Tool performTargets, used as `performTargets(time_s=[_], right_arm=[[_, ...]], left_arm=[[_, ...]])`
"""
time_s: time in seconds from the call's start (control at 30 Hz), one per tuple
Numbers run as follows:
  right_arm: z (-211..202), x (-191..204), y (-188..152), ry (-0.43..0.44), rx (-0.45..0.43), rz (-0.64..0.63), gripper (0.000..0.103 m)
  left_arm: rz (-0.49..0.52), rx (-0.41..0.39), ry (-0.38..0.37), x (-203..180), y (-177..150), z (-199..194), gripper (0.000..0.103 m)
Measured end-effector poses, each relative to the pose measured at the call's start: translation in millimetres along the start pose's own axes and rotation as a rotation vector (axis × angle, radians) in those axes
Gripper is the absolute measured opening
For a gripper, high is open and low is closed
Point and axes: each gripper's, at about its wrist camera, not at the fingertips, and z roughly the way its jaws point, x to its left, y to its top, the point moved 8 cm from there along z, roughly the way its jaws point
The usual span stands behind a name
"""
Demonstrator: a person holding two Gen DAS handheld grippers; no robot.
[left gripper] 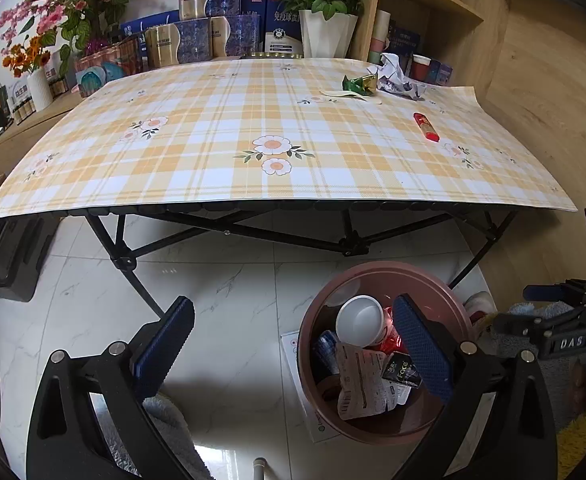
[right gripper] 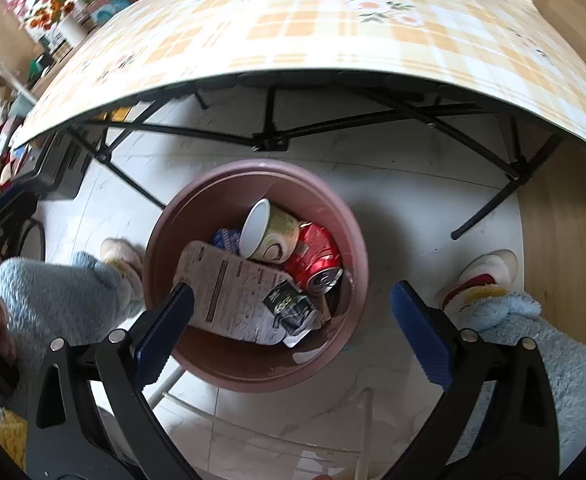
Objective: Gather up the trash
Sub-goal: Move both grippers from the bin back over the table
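Note:
A brown round bin [left gripper: 313, 332] stands on the floor in front of the table; it also shows in the right wrist view [right gripper: 349, 224]. It holds a paper cup [right gripper: 269, 230], a red can [right gripper: 317, 258], a printed paper [right gripper: 233, 292] and a black wrapper [right gripper: 291, 304]. On the table [left gripper: 213, 184] lie a red wrapper [left gripper: 426, 126], a green wrapper [left gripper: 359, 83] and crumpled paper [left gripper: 397, 78] at the far right. My left gripper [left gripper: 293, 340] is open and empty, low beside the bin. My right gripper [right gripper: 293, 320] is open and empty above the bin.
Boxes [left gripper: 197, 28] and flower pots [left gripper: 325, 32] line the table's far edge. A wooden shelf [left gripper: 425, 20] stands at the right. The table's black folding legs [left gripper: 133, 268] stand behind the bin. The person's slippered feet [right gripper: 489, 276] are beside the bin.

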Motion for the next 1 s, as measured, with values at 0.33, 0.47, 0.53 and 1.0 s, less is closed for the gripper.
performTargets(time_s=[0.33, 0.47, 0.53, 1.0], right_arm=[[-7, -16, 13, -0.048, -0.049, 0.047, 0.097], [-12, -17, 19, -0.018, -0.077, 0.044, 0.097], [-15, -17, 24, -0.019, -0.098, 0.031, 0.097], [-34, -32, 112, 0.02, -0.22, 0.0, 0.08]], left_arm=[[0.002, 0.018, 0.009, 1, -1, 6, 0.097], [0.005, 0.026, 0.013, 1, -1, 8, 0.097], [0.002, 0.027, 0.015, 1, -1, 8, 0.097], [-0.124, 0.073, -0.033, 13, 31, 22, 0.097]])
